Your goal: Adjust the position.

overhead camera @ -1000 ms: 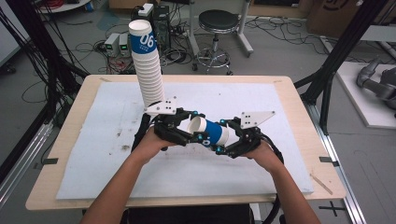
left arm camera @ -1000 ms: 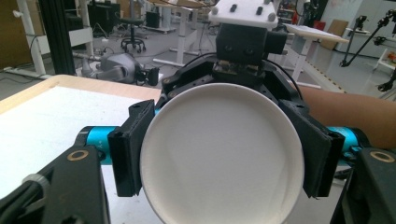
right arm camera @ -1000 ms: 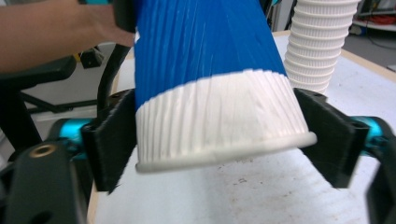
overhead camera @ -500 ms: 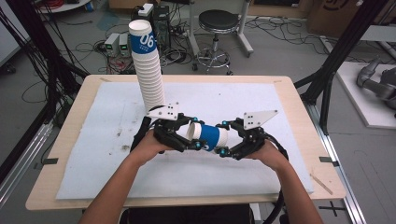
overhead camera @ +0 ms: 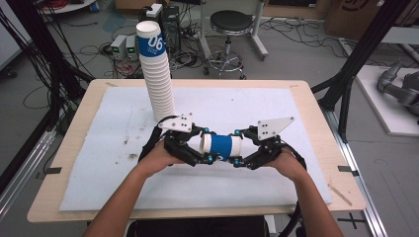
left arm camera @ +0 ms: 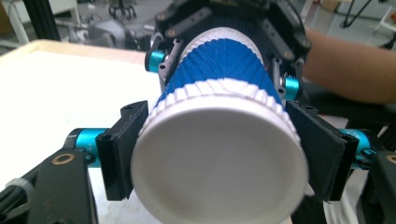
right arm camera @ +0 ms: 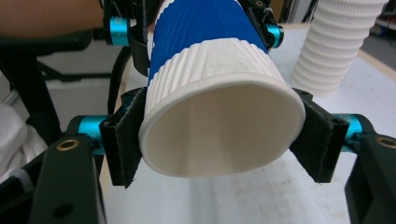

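Far left on the pale foam-covered surface (overhead camera: 99, 148), a tall leaning stack of white ribbed paper cups (overhead camera: 157, 81), its top cup banded blue, stands just behind the left tool (overhead camera: 203, 150). It is untouched at this moment.

Left tool: jaws closed to cup width, pads pressed on either side of the closed base end of a white ribbed paper cup with a blue band (overhead camera: 221, 146). In the left gripper view the base (left arm camera: 219, 163) faces the camera, gripped on both flanks.

Centre: the cup is held lying sideways, clear of the surface, spanning the gap between the two tools.

Right tool (overhead camera: 239, 148): jaws likewise closed on the open rim end (right arm camera: 219, 135), one pad on each side; the rim appears slightly squeezed.

Assessment: whether one cup or a nested pair is held cannot be determined. The piece looks ready to be pulled apart or transferred; adding it to the stack is not yet done.
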`<act>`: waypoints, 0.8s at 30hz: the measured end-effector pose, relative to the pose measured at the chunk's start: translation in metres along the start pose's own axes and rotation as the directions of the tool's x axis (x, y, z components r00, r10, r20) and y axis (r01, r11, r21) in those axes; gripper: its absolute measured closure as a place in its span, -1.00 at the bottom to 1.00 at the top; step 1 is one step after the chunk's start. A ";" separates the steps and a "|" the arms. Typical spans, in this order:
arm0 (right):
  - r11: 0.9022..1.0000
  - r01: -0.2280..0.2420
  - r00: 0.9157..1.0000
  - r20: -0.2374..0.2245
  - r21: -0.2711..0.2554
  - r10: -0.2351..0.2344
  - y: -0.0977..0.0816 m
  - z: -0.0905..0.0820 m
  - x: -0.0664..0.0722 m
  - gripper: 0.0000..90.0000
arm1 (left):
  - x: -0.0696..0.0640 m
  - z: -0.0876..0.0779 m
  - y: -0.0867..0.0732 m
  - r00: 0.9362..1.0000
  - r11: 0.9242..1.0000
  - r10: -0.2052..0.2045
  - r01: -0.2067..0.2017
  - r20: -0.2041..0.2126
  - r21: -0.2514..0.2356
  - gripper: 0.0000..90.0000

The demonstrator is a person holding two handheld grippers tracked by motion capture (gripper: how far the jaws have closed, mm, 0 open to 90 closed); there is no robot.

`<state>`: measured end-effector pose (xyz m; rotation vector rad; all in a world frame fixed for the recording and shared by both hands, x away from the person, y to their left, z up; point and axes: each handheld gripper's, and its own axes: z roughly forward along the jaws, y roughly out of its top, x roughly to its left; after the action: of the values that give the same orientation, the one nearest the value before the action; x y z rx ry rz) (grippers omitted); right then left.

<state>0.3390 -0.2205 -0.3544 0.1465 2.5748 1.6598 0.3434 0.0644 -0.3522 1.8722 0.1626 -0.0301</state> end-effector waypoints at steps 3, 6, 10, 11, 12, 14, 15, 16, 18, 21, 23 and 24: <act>0.998 0.004 1.000 -0.011 0.057 -0.003 0.001 -0.001 0.001 -0.39 | 0.001 0.000 -0.001 0.999 1.000 0.009 -0.010 0.031 0.002 -0.36; 0.998 0.005 1.000 -0.018 0.057 -0.004 0.000 -0.002 0.000 -0.39 | 0.002 0.002 -0.002 0.999 1.000 -0.006 0.005 0.039 0.021 -0.34; 0.999 -0.021 1.000 -0.019 0.026 0.022 0.001 -0.004 0.000 -0.46 | 0.005 0.001 -0.004 0.998 0.999 -0.032 0.030 0.058 0.025 -0.34; 0.999 -0.033 0.999 -0.017 0.008 0.033 0.001 -0.004 0.000 -0.49 | 0.005 0.001 -0.004 0.998 0.999 -0.034 0.034 0.058 0.008 -0.34; 0.999 -0.050 0.999 -0.018 -0.012 0.050 0.001 -0.005 -0.001 -0.51 | 0.006 0.000 -0.003 0.998 0.999 -0.038 0.039 0.055 -0.009 -0.33; 0.995 -0.080 0.997 -0.006 -0.060 0.079 0.001 -0.007 -0.003 -0.55 | 0.007 -0.002 -0.003 0.998 0.998 -0.041 0.043 0.050 -0.044 -0.34; 0.993 -0.092 0.996 -0.004 -0.080 0.092 0.001 -0.008 -0.004 -0.58 | 0.008 -0.003 -0.003 0.998 0.997 -0.045 0.048 0.046 -0.068 -0.33; 0.989 -0.109 0.994 0.008 -0.101 0.110 0.001 -0.010 -0.004 -0.60 | 0.008 -0.005 -0.004 0.997 0.994 -0.053 0.058 0.046 -0.097 -0.33; 0.986 -0.121 0.992 0.012 -0.119 0.123 0.000 -0.013 -0.005 -0.61 | 0.010 -0.008 -0.006 0.996 0.987 -0.067 0.075 0.061 -0.144 -0.33; 0.989 -0.113 0.994 -0.006 -0.096 0.113 -0.001 -0.009 -0.004 -0.61 | 0.008 -0.006 -0.007 0.995 0.988 -0.063 0.073 0.079 -0.137 -0.33; 0.991 -0.109 0.994 -0.027 -0.076 0.107 0.000 -0.005 -0.003 -0.54 | 0.008 -0.004 -0.007 0.995 0.991 -0.053 0.063 0.082 -0.122 -0.33; 0.993 -0.093 0.995 -0.031 -0.072 0.091 0.000 -0.003 -0.003 -0.53 | 0.007 -0.004 -0.008 0.995 0.991 -0.055 0.065 0.080 -0.119 -0.33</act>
<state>0.3413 -0.2236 -0.3529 0.2435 2.5589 1.7970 0.3494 0.0715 -0.3592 1.7413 0.1639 -0.1308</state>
